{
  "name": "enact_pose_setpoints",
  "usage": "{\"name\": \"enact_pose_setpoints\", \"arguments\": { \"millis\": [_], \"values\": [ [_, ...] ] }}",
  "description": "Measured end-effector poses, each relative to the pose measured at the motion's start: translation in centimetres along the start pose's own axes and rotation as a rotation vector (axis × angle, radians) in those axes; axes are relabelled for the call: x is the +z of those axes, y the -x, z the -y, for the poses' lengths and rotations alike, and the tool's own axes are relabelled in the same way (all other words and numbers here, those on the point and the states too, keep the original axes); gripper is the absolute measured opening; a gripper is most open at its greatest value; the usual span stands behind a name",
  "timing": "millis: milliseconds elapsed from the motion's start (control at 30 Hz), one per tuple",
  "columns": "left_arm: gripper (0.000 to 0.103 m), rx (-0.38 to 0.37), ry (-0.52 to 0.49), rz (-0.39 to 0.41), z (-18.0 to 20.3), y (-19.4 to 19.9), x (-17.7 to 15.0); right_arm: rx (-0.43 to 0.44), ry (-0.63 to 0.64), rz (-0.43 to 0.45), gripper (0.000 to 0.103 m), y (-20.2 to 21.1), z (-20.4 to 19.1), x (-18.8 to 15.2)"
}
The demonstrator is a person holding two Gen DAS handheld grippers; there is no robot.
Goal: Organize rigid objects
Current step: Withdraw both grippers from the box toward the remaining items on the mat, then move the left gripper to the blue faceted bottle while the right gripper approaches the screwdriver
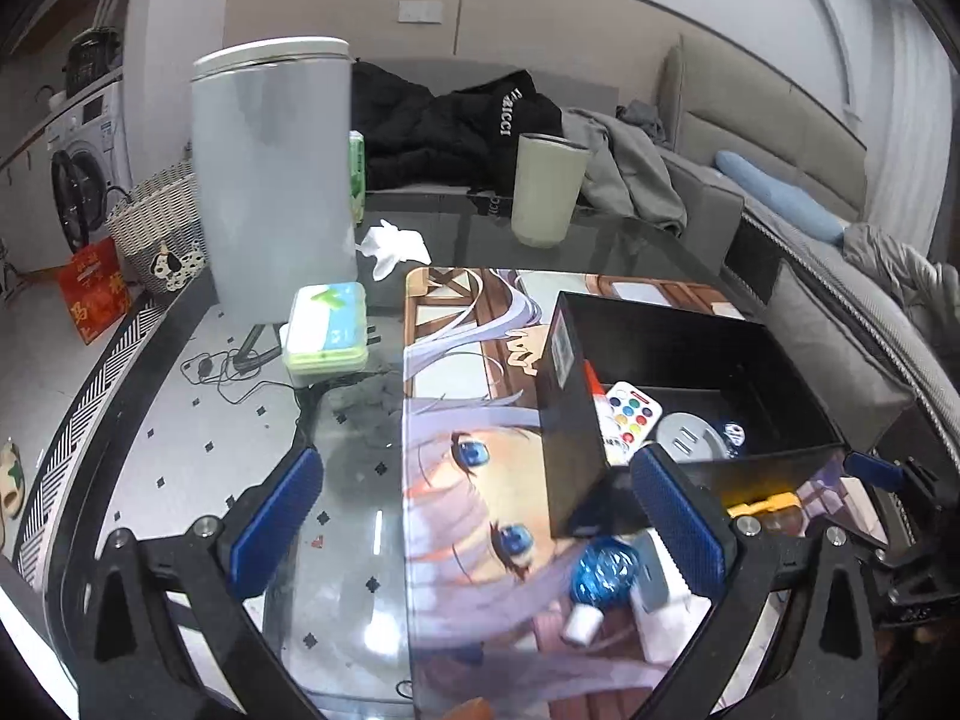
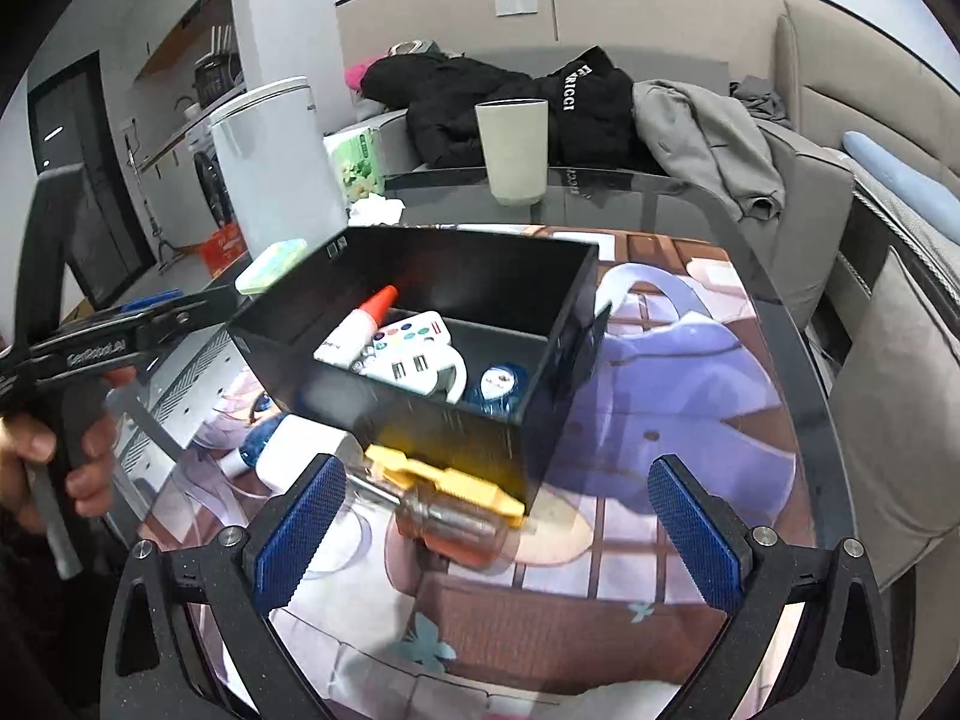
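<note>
Black box (image 2: 420, 324) sits on the printed mat (image 2: 690, 372) on the glass desk (image 2: 690, 204), already holding a glue tube, remote, white hub and a small blue item. Still outside: screwdriver (image 2: 450, 504) w/ yellow shank and amber handle, lying just in front of the box's near wall, plus a blue bottle (image 1: 600, 570) w/ white cap beside the box corner. Right tool (image 2: 498, 534) is spread wide, empty, w/ the screwdriver handle between its pads. Left tool (image 1: 480, 522) also wide, empty, near the bottle. Screwdriver looks stiff, light-ish; smooth rounded handle prob slippery, may roll, so pinch across the handle's mid, square on. Bottle: hard plastic I'd guess, grab the body, not the cap.
</note>
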State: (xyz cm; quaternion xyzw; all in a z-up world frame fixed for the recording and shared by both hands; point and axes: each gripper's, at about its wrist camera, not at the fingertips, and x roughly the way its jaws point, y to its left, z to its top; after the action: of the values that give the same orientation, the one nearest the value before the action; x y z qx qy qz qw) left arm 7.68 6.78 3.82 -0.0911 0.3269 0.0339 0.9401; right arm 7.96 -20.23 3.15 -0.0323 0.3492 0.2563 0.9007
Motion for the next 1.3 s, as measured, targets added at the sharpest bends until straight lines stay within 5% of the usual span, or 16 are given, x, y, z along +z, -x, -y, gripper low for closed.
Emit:
{"name": "enact_pose_setpoints", "arguments": {
  "millis": [300,467,1300],
  "values": [
    [0.103,-0.025,-0.013,0.063,1.8,4.3,-0.8,-0.098,-0.019,0.009,0.102,3.2,-0.4,-1.1],
    [0.103,-0.034,-0.046,0.032,2.3,4.4,-2.0,-0.108,-0.07,-0.026,0.102,3.1,0.2,-2.2],
    [0.103,0.038,-0.065,-0.014,3.9,3.1,-2.1,-0.03,-0.016,-0.116,0.102,-1.0,0.4,-1.5]
  ]
}}
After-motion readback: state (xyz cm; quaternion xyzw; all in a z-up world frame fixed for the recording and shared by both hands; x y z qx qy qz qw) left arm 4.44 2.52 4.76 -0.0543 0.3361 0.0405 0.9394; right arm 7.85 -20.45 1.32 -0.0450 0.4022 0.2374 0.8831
